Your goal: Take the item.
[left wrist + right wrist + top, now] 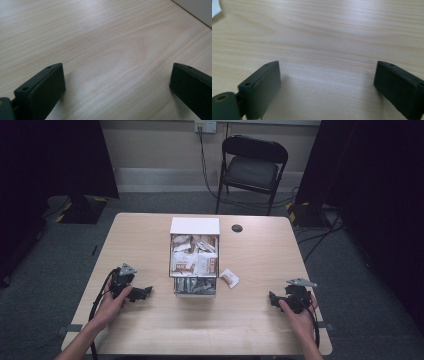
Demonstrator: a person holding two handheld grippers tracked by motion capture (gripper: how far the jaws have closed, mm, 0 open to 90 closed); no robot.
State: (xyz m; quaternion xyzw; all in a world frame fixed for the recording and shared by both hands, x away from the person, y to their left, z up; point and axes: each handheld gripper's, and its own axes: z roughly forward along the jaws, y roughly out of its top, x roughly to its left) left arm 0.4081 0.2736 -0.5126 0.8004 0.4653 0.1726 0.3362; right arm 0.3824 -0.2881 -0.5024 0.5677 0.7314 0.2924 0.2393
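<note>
Down at the near side of the counter [150, 330], both claws rest low on bare wood, each with its jaws spread wide and nothing between them. From above, the left claw [146, 293] sits in the person's left hand [112, 302], pointing toward the white box [195, 226] at the middle of the counter; open wood lies between its tips and the box's near wall. The right claw [271, 299], in the right hand [295, 312], points inward too, well apart from the box and close to the counter's right edge. A single sachet [229, 278] lies loose just beside the box's right side, between the box and the right claw but nearer the box. More sachets fill the box. Along the left gripper view, only clear woodgrain spreads ahead of the left claw [117, 82]; the right claw [327, 80] faces the same bare grain.
</note>
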